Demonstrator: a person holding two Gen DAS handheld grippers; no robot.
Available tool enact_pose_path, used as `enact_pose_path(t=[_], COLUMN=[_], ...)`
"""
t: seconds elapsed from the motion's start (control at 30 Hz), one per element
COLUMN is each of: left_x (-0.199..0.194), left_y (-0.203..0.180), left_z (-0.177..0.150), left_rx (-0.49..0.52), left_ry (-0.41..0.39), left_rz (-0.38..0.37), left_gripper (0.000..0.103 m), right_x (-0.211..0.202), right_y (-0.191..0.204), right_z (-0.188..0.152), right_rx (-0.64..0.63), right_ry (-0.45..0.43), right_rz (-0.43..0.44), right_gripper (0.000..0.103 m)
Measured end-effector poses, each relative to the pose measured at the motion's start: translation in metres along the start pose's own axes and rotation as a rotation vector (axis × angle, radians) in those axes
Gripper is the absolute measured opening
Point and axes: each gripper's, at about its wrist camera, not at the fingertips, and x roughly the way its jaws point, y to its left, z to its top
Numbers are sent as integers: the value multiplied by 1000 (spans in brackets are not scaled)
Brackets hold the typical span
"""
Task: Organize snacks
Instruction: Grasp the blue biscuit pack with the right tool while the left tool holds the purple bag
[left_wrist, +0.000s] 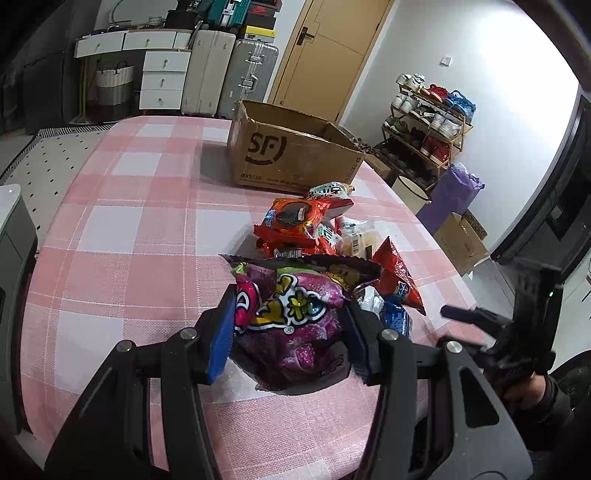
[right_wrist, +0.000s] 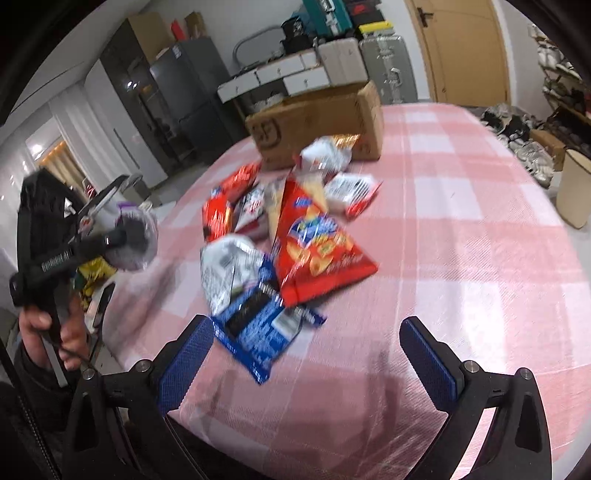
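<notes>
My left gripper is shut on a purple snack bag and holds it off the pink checked table. Beyond it lies a pile of snacks, among them a red cookie pack and a red chips bag. An open cardboard box stands behind the pile. In the right wrist view my right gripper is open and empty above the table, just short of a blue packet. The red chips bag and the box lie further off. The left gripper with the purple bag hangs at the far left.
Suitcases and white drawers stand behind the table beside a wooden door. A shoe rack, a purple bag and a floor carton line the table's right edge. A hand grips the left tool.
</notes>
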Motion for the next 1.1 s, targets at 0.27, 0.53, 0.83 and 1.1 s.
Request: enact_pose_path(t=[0.27,0.53,0.83,1.1], left_x=[-3,-3,0,0], left_y=[-4,-6,-4,-3], left_z=[-1,-1,-3,-4], left_rx=[16,19,14,9], left_ry=[3,9,26,29], left_rz=[8,12,15,21], left_gripper=[50,50,50,51], right_x=[26,43,60,59], right_y=[5,5,25,36], right_z=[-3,6,21,16], right_rx=[5,63,15,-58], right_ry=[52,78,103,113], right_rz=[81,156,89,31], right_gripper=[90,87,82,61])
